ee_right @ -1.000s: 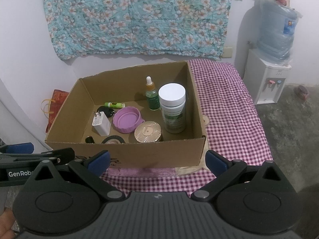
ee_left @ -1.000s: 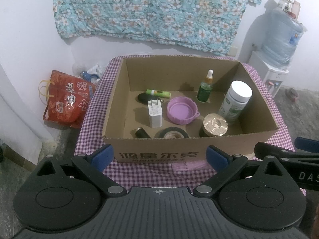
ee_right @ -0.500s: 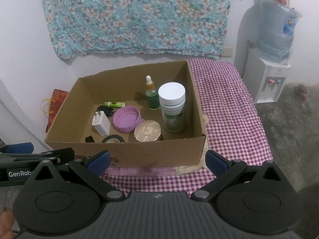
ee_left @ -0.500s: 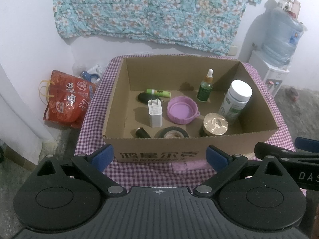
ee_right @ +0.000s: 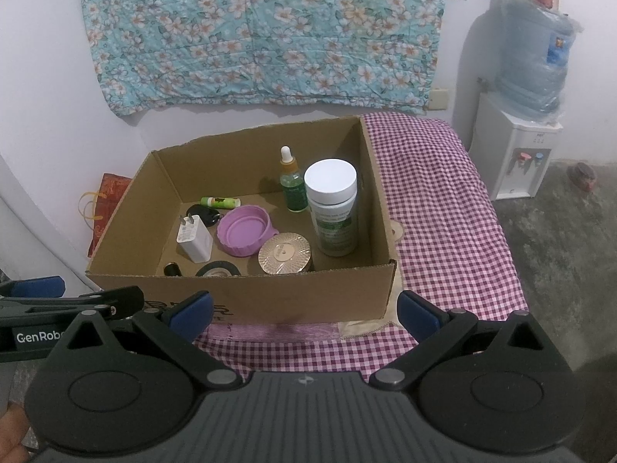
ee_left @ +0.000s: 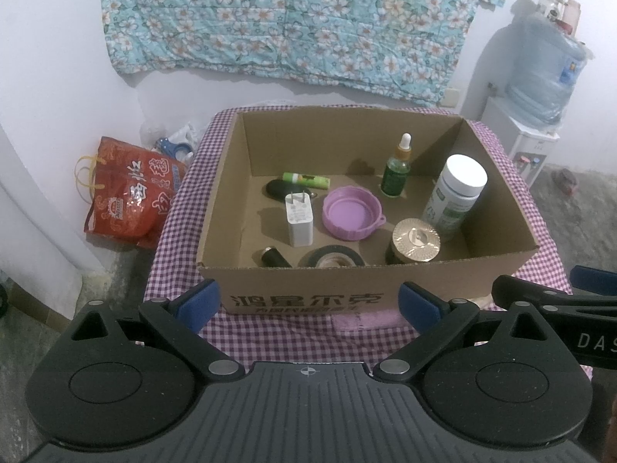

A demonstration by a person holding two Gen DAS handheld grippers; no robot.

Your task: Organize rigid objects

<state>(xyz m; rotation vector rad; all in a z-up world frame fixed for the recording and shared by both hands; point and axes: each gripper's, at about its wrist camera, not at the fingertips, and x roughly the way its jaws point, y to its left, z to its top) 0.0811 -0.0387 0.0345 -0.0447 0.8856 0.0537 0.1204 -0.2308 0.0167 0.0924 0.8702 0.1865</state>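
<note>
Blue-padded left hand-held gripper [ee_left: 308,305] and right hand-held gripper [ee_right: 304,308] both wide open, empty, before cardboard box [ee_left: 347,281].

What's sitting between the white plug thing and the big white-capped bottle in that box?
A purple lid, lying open side up, sits between the white charger and the white-capped bottle. Both wrist views show it.

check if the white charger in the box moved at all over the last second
No. The white charger stands in the same spot, upright just left of the purple lid and in front of the green tube, inside the cardboard box.
</note>
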